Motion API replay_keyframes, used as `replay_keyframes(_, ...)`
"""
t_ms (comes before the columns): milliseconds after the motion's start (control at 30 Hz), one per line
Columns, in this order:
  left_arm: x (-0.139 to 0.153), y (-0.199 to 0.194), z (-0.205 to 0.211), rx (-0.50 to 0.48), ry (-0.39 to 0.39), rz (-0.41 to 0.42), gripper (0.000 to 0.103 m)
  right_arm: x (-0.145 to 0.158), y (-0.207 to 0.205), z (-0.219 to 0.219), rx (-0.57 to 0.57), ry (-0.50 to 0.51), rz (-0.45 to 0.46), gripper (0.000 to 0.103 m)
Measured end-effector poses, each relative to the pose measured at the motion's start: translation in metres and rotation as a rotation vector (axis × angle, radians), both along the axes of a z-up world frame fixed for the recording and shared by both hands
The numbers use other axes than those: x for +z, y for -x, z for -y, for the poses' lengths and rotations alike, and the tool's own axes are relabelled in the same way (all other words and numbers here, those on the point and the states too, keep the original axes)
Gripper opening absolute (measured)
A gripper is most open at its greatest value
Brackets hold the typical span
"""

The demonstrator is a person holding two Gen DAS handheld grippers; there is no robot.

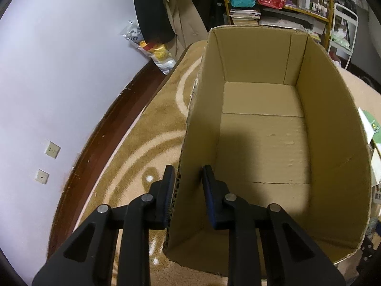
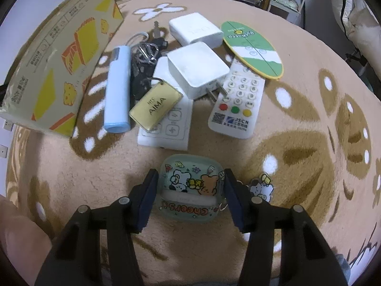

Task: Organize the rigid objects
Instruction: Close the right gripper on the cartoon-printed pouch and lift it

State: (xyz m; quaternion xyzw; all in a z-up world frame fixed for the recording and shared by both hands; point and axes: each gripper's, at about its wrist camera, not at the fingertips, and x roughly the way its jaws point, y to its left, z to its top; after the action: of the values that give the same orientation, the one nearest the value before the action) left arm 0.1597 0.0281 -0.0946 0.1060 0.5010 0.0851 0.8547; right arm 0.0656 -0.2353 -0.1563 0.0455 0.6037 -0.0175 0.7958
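Note:
An open, empty cardboard box (image 1: 259,140) stands on the carpet. My left gripper (image 1: 188,176) is open and straddles the box's left wall: one finger outside against it, the other inside. In the right wrist view a clear earbud case with cartoon bears (image 2: 191,190) lies on the carpet. My right gripper (image 2: 190,178) is open, its fingertips close on either side of the case. Beyond it lie a white keypad remote (image 2: 238,100), a flat white remote (image 2: 166,128), two white chargers (image 2: 197,69), a light blue tube (image 2: 117,85), a yellow key tag (image 2: 156,106) and a green oval card (image 2: 252,47).
The box's printed outer wall (image 2: 59,57) stands at the left of the pile. A small cartoon charm (image 2: 260,188) lies right of the case. Black keys with rings (image 2: 142,54) sit among the items. Shelves with books (image 1: 245,12) and a wall (image 1: 47,71) border the beige patterned carpet (image 2: 297,131).

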Motion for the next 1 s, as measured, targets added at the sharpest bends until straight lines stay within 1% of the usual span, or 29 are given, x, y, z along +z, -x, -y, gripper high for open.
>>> replay_keyframes(233,0.002,0.001,-0.004,0.006,0.029,0.001,0.021,0.021,0.000,-0.019,0.055,0.000,0.110,0.057)
replay_keyframes(367,0.002,0.001,-0.005,0.008,0.029,0.002,0.021,0.029,-0.004,-0.023,0.073,-0.029,0.159,0.057)
replay_keyframes(467,0.002,0.000,-0.004,0.009,0.032,0.003,0.021,0.037,-0.004,-0.024,0.078,-0.038,0.190,0.057)
replay_keyframes(567,0.001,0.000,-0.003,0.003,0.024,0.000,0.021,0.038,-0.006,-0.026,0.083,-0.049,0.204,0.057)
replay_keyframes(700,0.001,0.001,-0.002,0.000,0.018,0.002,0.021,0.044,-0.002,-0.026,0.080,-0.083,0.225,0.057)
replay_keyframes(867,0.001,-0.001,-0.003,0.005,0.028,-0.001,0.021,0.066,-0.001,-0.030,0.086,-0.125,0.298,0.057)
replay_keyframes(1000,0.001,-0.002,-0.003,-0.008,0.022,0.002,0.021,0.084,-0.005,-0.042,0.116,-0.116,0.359,0.057)
